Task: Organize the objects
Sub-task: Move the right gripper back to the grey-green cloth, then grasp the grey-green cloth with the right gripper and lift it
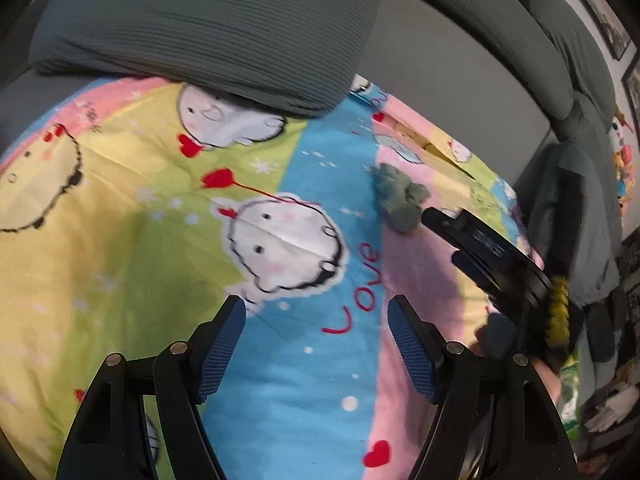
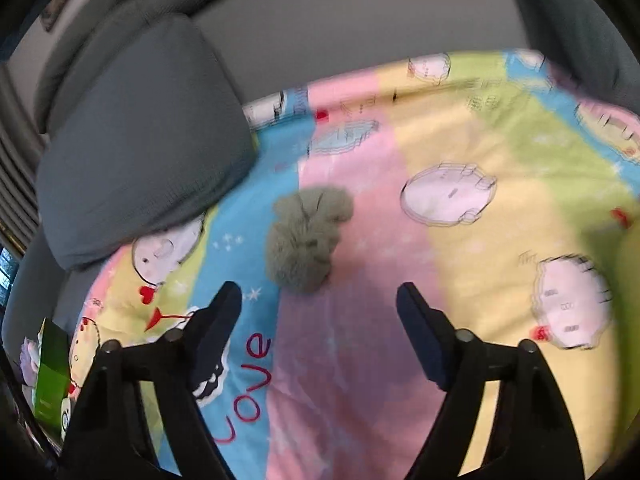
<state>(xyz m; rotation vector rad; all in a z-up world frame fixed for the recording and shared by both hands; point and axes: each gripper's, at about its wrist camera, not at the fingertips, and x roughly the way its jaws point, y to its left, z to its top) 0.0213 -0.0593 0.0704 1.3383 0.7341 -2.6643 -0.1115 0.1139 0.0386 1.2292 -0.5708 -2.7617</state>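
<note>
A small grey-green fluffy plush item (image 2: 308, 236) lies on a colourful cartoon-print blanket (image 2: 460, 264) spread over a grey sofa. My right gripper (image 2: 320, 304) is open and empty, hovering just short of the plush, which sits ahead between its fingers. In the left wrist view the same plush (image 1: 400, 200) lies to the upper right, with the right gripper (image 1: 480, 248) reaching toward it. My left gripper (image 1: 316, 320) is open and empty above the blue stripe of the blanket (image 1: 140, 240).
A grey-green cushion (image 1: 208, 28) rests on the blanket's far edge, also seen in the right wrist view (image 2: 140, 160). The grey sofa back (image 1: 460, 72) runs behind. A green box (image 2: 50, 376) sits at the left edge. Cluttered items (image 1: 612, 412) lie at the far right.
</note>
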